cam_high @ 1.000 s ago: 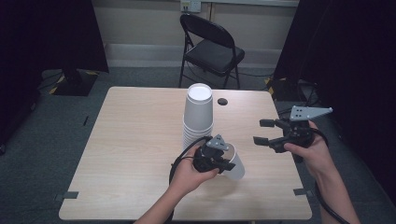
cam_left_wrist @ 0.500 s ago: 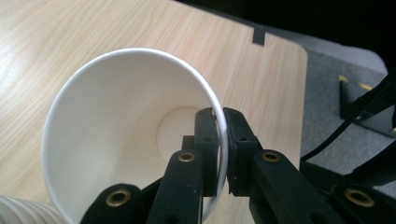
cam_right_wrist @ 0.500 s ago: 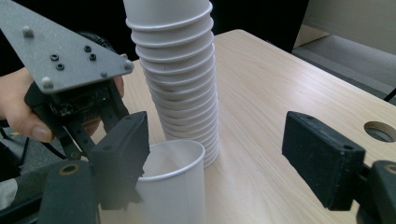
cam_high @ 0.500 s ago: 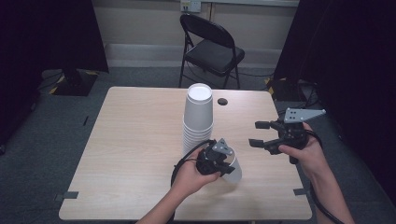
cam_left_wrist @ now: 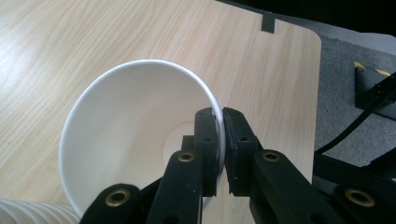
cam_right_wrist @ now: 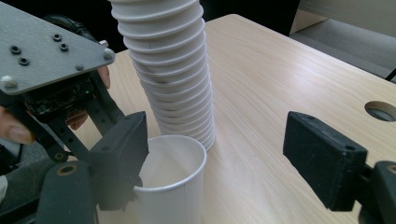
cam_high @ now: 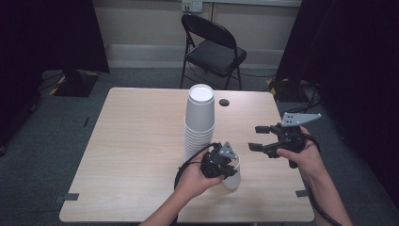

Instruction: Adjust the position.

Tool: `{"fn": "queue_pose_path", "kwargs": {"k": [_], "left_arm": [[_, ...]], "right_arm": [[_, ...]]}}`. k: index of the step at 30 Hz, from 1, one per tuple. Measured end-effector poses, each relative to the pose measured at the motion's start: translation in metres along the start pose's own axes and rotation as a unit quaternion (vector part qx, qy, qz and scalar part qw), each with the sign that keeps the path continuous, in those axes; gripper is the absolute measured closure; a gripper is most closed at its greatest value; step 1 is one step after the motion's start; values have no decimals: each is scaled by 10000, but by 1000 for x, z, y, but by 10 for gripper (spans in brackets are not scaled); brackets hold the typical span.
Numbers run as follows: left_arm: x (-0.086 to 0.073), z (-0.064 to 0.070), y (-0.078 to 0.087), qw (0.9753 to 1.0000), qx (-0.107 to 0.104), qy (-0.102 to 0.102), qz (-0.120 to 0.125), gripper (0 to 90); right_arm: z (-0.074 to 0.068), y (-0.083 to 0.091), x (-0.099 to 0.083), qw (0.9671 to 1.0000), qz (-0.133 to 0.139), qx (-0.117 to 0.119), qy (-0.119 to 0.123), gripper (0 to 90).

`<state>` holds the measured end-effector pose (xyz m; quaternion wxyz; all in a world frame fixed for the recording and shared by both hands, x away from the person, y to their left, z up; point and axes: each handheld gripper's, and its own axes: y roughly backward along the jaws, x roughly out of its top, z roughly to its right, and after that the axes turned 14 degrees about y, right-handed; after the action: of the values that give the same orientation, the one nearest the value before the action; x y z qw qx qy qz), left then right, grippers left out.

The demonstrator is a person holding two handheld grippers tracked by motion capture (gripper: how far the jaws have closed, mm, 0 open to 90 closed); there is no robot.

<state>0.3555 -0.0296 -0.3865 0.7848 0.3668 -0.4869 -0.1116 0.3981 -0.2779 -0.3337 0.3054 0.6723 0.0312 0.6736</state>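
Pinching hard, my left claw (cam_left_wrist: 219, 140) is gripping the single white paper cup (cam_high: 231, 175) by its rim, at five o'clock from the tall stack of white paper cups (cam_high: 199, 123). I'm judging placement underway; my right claw (cam_high: 260, 137), gaping wide, needs closing in next.

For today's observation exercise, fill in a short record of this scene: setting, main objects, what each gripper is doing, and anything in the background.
setting: wooden table in a dim room
stack: tall stack of white paper cups, inverted
single cup: one cup upright beside the stack
left gripper: shut on the single cup's rim, one jaw inside, one outside
right gripper: open, off the table, empty
table detail: round hole near the far edge
background: black folding chair
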Motion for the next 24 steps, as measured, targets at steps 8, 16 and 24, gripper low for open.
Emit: {"fn": "queue_pose_path", "kwargs": {"k": [8, 16, 24], "left_arm": [[1, 5, -6, 10000, -32, -60, 66, 848], [3, 11, -11, 9998, -69, -159, 42, 818], [2, 13, -12, 9997, -137, -189, 49, 791]], "right_arm": [[3, -2, -5, 9999, -56, -72, -78, 222], [4, -1, -8, 9998, -73, -121, -112, 222], [4, 0, -8, 9997, -91, -171, -133, 222]]}}
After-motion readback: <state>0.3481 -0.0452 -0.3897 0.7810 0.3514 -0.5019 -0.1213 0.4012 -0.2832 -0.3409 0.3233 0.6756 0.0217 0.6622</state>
